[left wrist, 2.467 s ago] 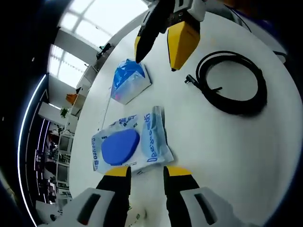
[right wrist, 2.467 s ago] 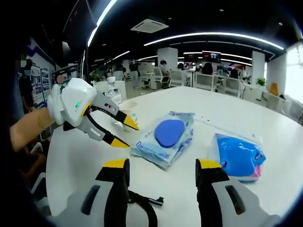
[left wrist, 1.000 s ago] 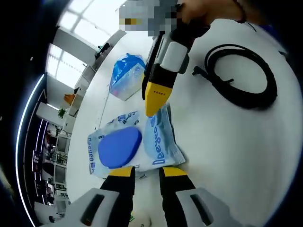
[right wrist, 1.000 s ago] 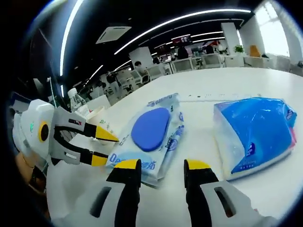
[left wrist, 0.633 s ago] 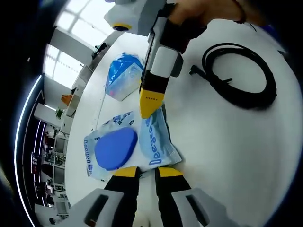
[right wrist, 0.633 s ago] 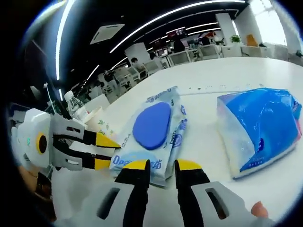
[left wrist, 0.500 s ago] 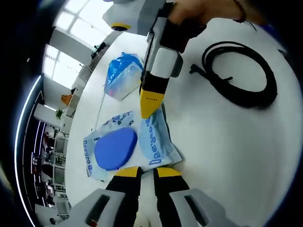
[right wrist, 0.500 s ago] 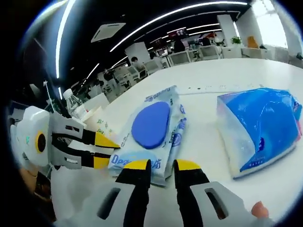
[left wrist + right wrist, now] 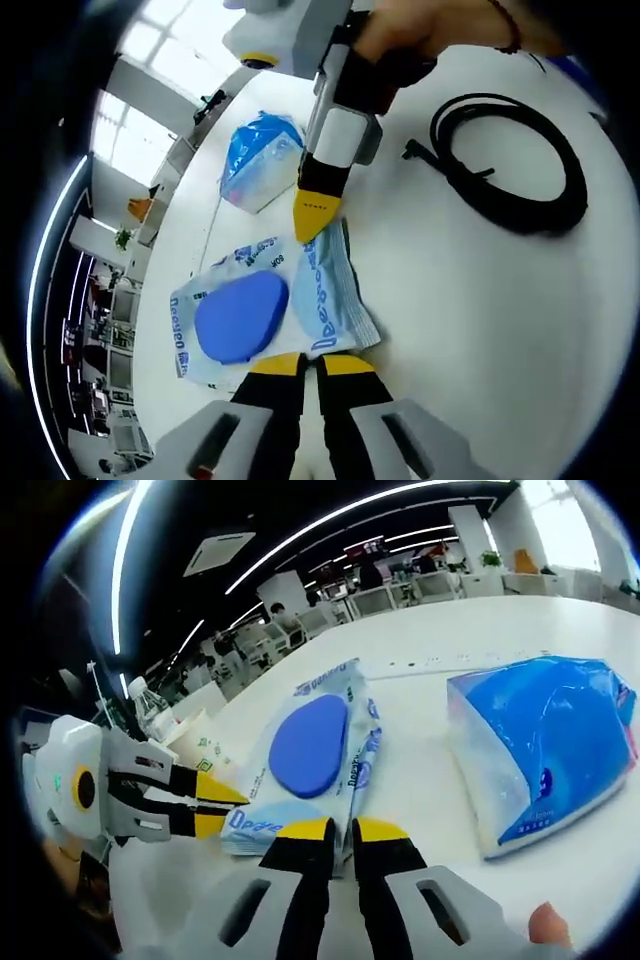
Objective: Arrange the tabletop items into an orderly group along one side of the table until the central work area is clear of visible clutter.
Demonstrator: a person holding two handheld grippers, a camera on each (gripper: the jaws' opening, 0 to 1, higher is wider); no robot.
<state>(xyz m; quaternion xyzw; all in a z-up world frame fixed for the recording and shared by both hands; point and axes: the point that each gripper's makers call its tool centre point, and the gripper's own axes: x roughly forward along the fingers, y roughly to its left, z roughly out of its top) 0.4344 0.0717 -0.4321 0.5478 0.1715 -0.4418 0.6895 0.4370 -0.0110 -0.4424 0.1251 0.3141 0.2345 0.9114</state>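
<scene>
Both grippers pinch the wipes pack

Left gripper [image 9: 310, 362] and right gripper [image 9: 343, 829], jaws narrowed, clamp opposite ends of the wipes pack [image 9: 312, 750], its long axis between them.

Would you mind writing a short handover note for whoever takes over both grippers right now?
Left gripper: shut on one end of the wet wipes pack.
Right gripper: shut on the pack's opposite end.
The pack lies on the white table, gripped from both ends. The blue tissue pack sits just beyond it; the coiled black cable lies apart on the table.
Done: the wipes pack is gripped.
Left: carry it to one side, then line up the tissue pack and cable beside it.
</scene>
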